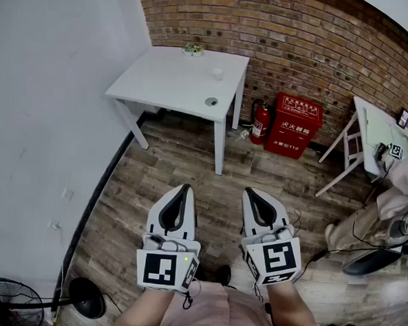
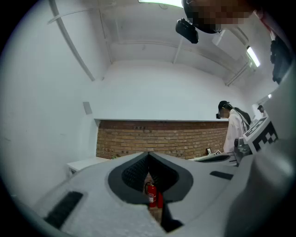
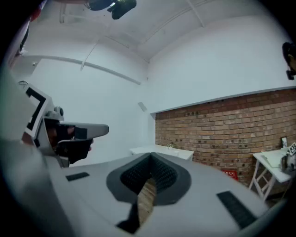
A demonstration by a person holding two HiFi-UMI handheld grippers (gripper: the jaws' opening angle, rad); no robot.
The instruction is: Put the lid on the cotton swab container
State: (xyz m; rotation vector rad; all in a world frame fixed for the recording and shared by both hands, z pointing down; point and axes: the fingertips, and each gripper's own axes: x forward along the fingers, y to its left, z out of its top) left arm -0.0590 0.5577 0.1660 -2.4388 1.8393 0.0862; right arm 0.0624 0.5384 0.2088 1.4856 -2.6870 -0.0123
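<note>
Across the room stands a white table (image 1: 171,77). On it are a small white cotton swab container (image 1: 217,74) and, nearer the front edge, a round grey lid (image 1: 211,101). Both grippers are held low, close to my body, over the wooden floor and far from the table. My left gripper (image 1: 183,188) is shut with nothing between its jaws, and its own view shows the left gripper (image 2: 149,154) tips meeting. My right gripper (image 1: 250,190) is likewise shut and holds nothing; in its own view the right gripper (image 3: 150,156) points toward the table (image 3: 162,150).
A small plant (image 1: 193,50) sits at the table's back edge. A red fire extinguisher (image 1: 260,122) and a red box (image 1: 290,125) stand against the brick wall. A second white table (image 1: 382,128) is at the right, a fan (image 1: 2,301) at the bottom left. A person (image 2: 233,127) stands to the right.
</note>
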